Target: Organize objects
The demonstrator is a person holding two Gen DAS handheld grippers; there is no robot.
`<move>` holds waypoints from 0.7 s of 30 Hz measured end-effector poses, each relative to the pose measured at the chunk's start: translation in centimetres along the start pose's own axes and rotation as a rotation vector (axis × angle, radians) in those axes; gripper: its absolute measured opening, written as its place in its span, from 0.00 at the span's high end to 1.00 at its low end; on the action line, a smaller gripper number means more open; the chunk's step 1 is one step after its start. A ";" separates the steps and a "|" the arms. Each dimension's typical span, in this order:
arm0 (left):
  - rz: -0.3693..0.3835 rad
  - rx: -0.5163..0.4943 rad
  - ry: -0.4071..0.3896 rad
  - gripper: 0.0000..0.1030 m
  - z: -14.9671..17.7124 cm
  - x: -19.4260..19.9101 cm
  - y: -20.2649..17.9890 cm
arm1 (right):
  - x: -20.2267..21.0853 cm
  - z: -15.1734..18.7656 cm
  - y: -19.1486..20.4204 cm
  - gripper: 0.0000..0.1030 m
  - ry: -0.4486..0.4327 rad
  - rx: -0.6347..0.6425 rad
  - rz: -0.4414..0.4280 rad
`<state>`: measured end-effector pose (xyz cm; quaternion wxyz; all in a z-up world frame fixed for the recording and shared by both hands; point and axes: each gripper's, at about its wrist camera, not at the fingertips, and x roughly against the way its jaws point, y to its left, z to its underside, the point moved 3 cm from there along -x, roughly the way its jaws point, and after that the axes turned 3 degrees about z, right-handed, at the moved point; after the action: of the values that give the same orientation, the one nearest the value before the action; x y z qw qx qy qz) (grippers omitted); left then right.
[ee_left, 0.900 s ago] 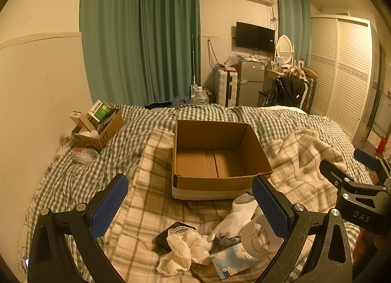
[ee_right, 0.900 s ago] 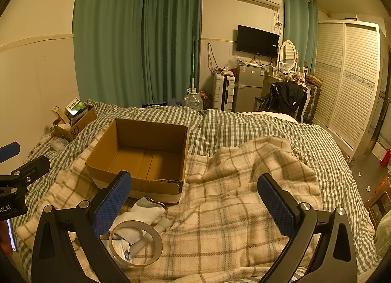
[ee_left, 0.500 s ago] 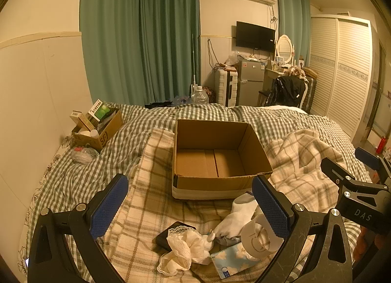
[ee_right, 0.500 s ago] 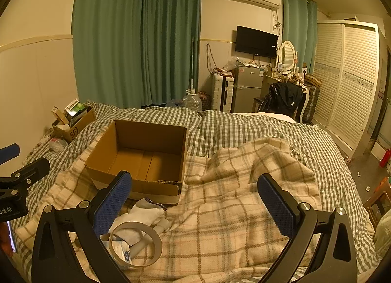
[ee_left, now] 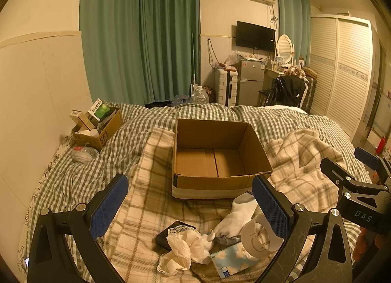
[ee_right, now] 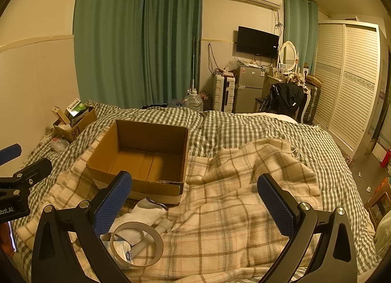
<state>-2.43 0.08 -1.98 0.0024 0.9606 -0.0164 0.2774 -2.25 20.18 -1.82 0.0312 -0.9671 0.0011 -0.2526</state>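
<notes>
- Your left gripper (ee_left: 189, 203) hangs above the plaid blanket (ee_left: 146, 209) with its blue-padded fingers (ee_left: 108, 206) spread wide, nothing between them.
- Your right gripper (ee_right: 194, 201) is likewise released, fingers apart over the same blanket, holding nothing.
- The open cardboard box (ee_left: 215, 158) sits on the bed ahead of both grippers; its floor shows bare.
- Just in front of the box lies the clutter: a white sock (ee_left: 240, 212), a roll of tape (ee_right: 136, 243), a crumpled lace-edged cloth (ee_left: 182, 248), a floral tissue pack (ee_left: 232, 258) and a dark flat item (ee_left: 168, 232), possibly a wallet or phone.
- A smaller carton (ee_left: 101, 129) of packages stands by the wall, well apart to the left.
</notes>
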 end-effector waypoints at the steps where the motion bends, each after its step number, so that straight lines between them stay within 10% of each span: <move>1: 0.000 0.001 0.001 0.00 0.0 0.0 0.0 | 0.0 0.0 0.0 0.00 0.000 0.001 0.000; 21: -0.020 0.006 0.006 0.00 0.9 1.3 0.8 | 1.4 0.0 0.7 0.00 -0.012 0.014 -0.056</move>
<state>-0.92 -0.81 -2.05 0.0022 0.9599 -0.0061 0.2801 -1.01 19.50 -1.14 0.0309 -0.9680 -0.0277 -0.2476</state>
